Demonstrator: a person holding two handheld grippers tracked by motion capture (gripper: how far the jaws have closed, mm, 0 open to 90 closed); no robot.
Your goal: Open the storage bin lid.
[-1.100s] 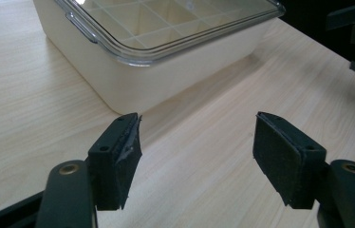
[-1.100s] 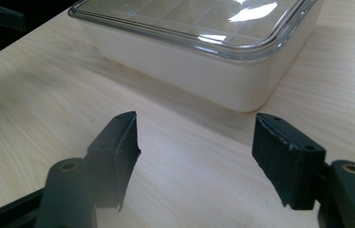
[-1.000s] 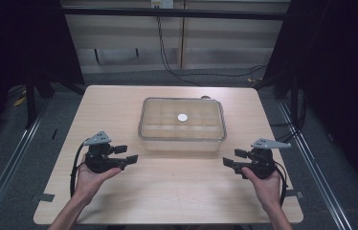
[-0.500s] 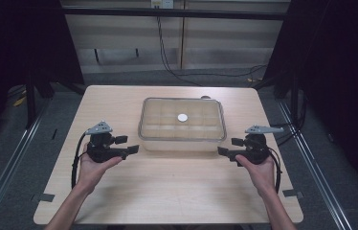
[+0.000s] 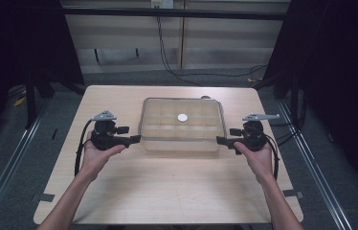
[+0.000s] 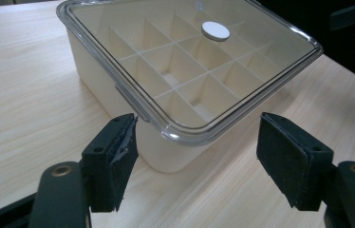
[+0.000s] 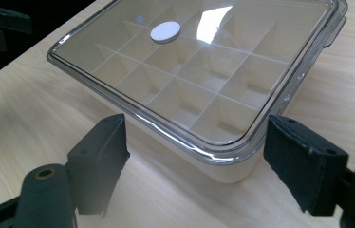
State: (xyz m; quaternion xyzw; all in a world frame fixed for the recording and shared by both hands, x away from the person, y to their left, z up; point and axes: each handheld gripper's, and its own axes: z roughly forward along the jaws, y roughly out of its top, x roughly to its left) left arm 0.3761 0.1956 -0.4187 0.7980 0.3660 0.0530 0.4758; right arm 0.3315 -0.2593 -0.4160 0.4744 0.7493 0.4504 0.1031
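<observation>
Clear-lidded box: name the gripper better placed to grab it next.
Nearly even, slightly left. The left gripper has its open jaws astride a near corner of the box, one pad almost at the lid's rim. The right gripper, also open, sits just short of its corner.

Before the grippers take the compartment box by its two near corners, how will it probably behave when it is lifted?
The compartment box looks like hard plastic, so it should stay stiff. Its visible cells look empty, so it is likely light for its size. The clear lid is glossy with a rounded rim, so pads may slip there, and if it is not latched it could come off alone.
</observation>
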